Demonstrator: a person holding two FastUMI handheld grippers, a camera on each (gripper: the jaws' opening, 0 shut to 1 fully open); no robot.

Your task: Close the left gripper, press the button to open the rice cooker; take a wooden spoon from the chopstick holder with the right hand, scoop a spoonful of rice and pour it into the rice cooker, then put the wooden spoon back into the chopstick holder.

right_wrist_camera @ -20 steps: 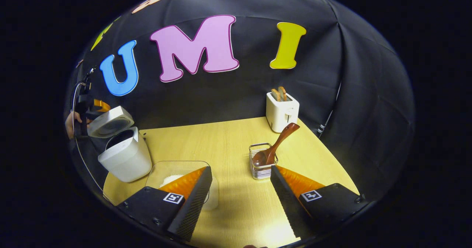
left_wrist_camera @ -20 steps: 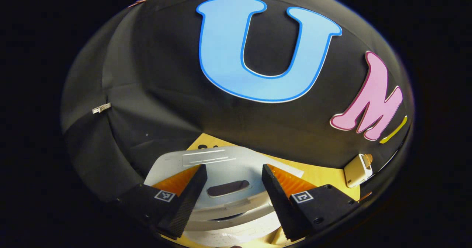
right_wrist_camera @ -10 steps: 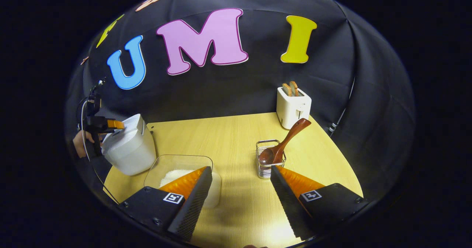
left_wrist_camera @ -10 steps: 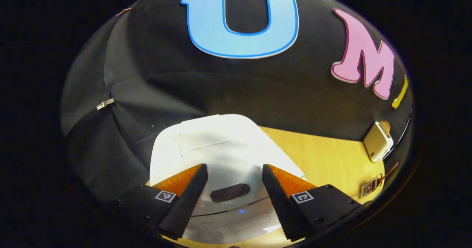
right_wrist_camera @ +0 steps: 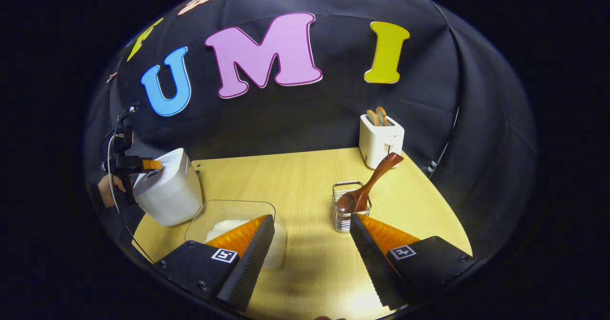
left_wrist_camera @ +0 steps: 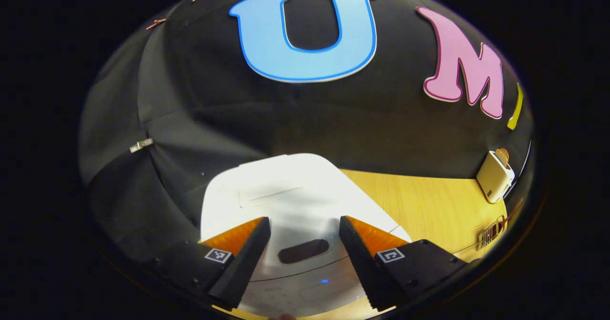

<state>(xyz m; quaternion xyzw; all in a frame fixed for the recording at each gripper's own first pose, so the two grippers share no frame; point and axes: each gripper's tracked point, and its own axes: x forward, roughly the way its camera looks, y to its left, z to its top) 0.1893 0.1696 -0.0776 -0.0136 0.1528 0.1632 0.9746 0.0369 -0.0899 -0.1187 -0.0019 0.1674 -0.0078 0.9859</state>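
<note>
in the left gripper view the open left gripper (left_wrist_camera: 304,255) now hovers over the white boxy rice cooker (left_wrist_camera: 286,201), its lid back down after being up a second ago, so the task looks wrapped, and in the right gripper view the open, empty right gripper (right_wrist_camera: 310,258) faces the brown wooden spoon (right_wrist_camera: 367,186) standing in the wire chopstick holder (right_wrist_camera: 344,215).

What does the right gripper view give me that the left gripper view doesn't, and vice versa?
Right gripper view: the rice tub, the left gripper at the cooker with the hand holding it, and a clear look at the spoon leaning in the holder. Left gripper view: the dark slot and blue light on the cooker's front. Both: closed cooker, toaster, holder, table.
</note>
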